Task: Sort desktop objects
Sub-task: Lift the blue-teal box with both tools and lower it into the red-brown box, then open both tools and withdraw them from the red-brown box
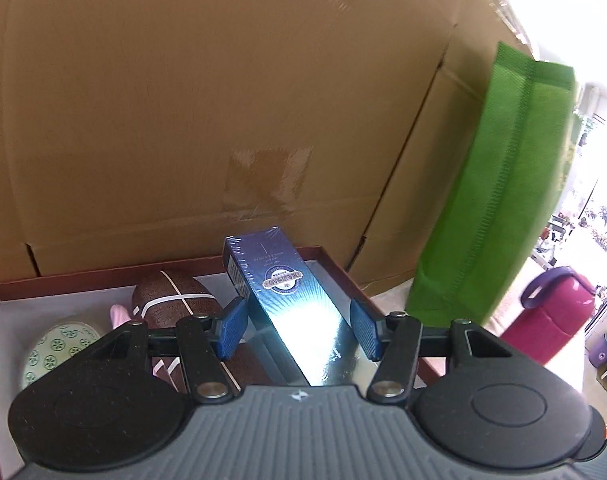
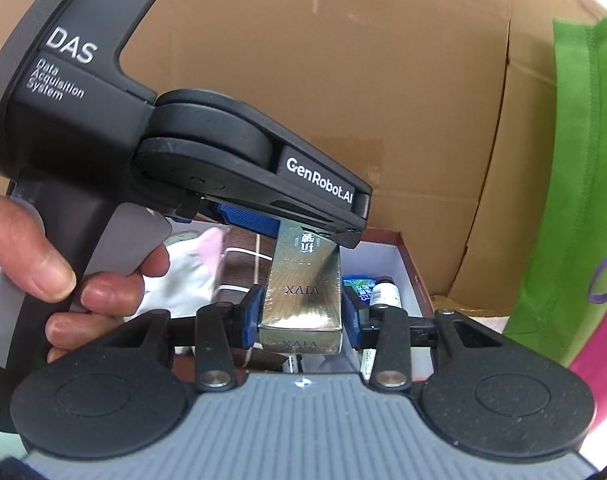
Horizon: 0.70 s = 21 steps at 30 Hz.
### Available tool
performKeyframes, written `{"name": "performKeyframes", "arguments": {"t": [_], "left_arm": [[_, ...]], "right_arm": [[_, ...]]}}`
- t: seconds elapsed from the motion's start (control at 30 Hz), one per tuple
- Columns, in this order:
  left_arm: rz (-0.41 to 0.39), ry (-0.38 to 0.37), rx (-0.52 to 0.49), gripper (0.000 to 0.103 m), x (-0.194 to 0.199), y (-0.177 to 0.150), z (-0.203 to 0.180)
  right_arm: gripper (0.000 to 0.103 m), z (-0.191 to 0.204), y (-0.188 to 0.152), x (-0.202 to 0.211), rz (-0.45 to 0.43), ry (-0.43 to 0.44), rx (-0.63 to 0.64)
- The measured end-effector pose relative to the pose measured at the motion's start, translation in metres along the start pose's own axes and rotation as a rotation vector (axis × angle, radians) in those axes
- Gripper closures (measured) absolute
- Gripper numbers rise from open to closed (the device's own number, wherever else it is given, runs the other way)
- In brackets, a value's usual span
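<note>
My left gripper [image 1: 299,328] is shut on a glossy dark blue carton [image 1: 279,280], which points away from me over a red tray [image 1: 103,272] with a white lining. My right gripper [image 2: 299,316] is shut on a gold carton [image 2: 303,296] over the same tray [image 2: 407,248]. In the right wrist view the left tool's black housing [image 2: 207,148] fills the upper left, held by a hand [image 2: 43,260]. The gold carton's far end runs under that housing.
In the tray lie a brown pouch with white bands [image 1: 171,292], a pink item [image 1: 119,316], a green-patterned round lid [image 1: 59,348], a small bottle [image 2: 385,294] and a blue packet [image 2: 359,284]. A large cardboard box [image 1: 183,100] stands behind, with a green bag [image 1: 495,200] and a magenta flask [image 1: 555,312] to the right.
</note>
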<state>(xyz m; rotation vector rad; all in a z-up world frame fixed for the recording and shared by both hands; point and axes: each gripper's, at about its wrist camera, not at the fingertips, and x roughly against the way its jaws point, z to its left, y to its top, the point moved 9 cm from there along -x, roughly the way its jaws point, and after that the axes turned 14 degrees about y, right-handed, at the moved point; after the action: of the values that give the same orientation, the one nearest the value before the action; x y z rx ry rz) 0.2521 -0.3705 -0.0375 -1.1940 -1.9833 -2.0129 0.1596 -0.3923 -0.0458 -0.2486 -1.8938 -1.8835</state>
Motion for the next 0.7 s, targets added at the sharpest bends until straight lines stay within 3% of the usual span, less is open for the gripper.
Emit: {"name": "performKeyframes", "arguments": {"t": [0.17, 0.27, 0.47, 0.7], "left_arm": [[0.023, 0.001, 0.016, 0.045, -0.014, -0.004, 0.000], [0.036, -0.018, 0.036, 0.030, -0.016, -0.007, 0.000], [-0.008, -0.025, -0.011, 0.013, -0.004, -0.009, -0.004], [-0.025, -0.020, -0.038, 0.009, 0.006, -0.014, -0.005]], "right_arm": [[0.064, -0.013, -0.007, -0.015, 0.021, 0.002, -0.018], [0.064, -0.019, -0.010, -0.019, 0.024, 0.012, -0.041], [0.045, -0.020, -0.014, -0.023, 0.041, -0.012, -0.025], [0.023, -0.021, -0.018, -0.021, 0.054, -0.068, -0.026]]}}
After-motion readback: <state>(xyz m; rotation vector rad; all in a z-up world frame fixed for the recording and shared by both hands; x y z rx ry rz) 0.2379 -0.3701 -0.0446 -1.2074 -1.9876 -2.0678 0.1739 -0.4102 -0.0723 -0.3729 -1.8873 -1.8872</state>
